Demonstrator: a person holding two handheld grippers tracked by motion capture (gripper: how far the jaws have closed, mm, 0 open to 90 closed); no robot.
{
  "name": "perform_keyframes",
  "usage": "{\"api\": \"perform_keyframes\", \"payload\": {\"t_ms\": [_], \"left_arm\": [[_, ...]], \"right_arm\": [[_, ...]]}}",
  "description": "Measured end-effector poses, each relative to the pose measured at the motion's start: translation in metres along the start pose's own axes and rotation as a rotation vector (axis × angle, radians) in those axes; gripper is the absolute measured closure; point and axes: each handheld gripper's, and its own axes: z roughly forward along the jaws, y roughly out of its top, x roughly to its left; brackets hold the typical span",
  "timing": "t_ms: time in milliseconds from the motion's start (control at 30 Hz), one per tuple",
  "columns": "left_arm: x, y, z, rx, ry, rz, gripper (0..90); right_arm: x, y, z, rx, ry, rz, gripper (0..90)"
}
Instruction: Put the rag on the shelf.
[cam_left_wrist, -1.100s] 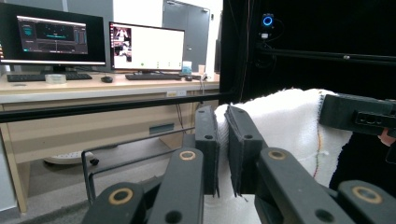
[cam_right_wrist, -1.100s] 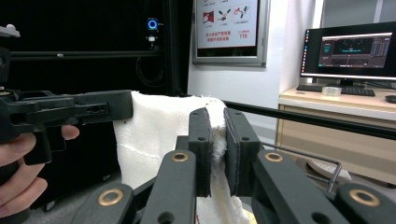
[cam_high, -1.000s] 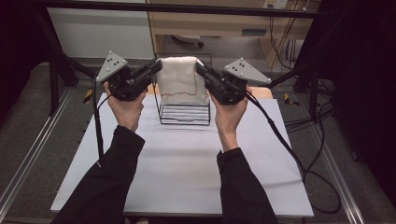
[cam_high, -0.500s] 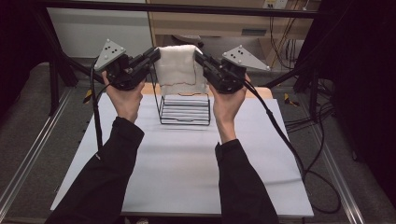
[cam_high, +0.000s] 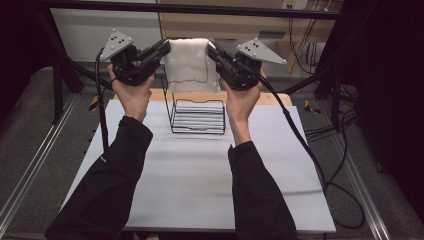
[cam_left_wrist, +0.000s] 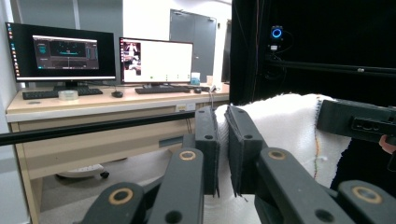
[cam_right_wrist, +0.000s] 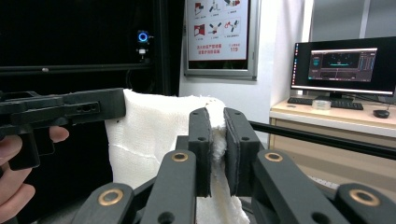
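Currently the left hand-held gripper (cam_high: 164, 48) and right hand-held gripper (cam_high: 212, 50) each clamp a top corner of the white cloth (cam_high: 190, 65), stretched between them, hanging directly above the wire basket (cam_high: 197, 117) on the table (cam_high: 200, 170).

Free room and obstacles around the two raised grippers. The left gripper (cam_high: 162, 48) and right gripper (cam_high: 212, 50) each pinch a top corner of the white cloth (cam_high: 190, 65), which hangs as a curtain across the gap between them; no passage lies straight from one to the other. Directly below the cloth stands the black wire basket (cam_high: 198, 116), open at its top, blocking a low path under the cloth. Nearer the person than the basket, the white table top (cam_high: 190, 185) lies bare between the forearms. Beyond the grippers a black crossbar (cam_high: 250, 9) closes off the far side, and cables (cam_high: 310, 150) trail outside the right gripper.
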Motion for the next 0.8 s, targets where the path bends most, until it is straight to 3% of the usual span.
{"api": "perform_keyframes", "payload": {"t_ms": [333,800], "left_arm": [[0.01,0.009,0.011,-0.006,0.011,0.005,83.1],[0.019,0.017,0.034,0.01,0.043,0.007,83.1]], "right_arm": [[-0.005,0.01,0.013,-0.005,-0.009,-0.009,82.4],[-0.021,0.015,0.038,0.011,-0.035,0.013,82.4]]}}
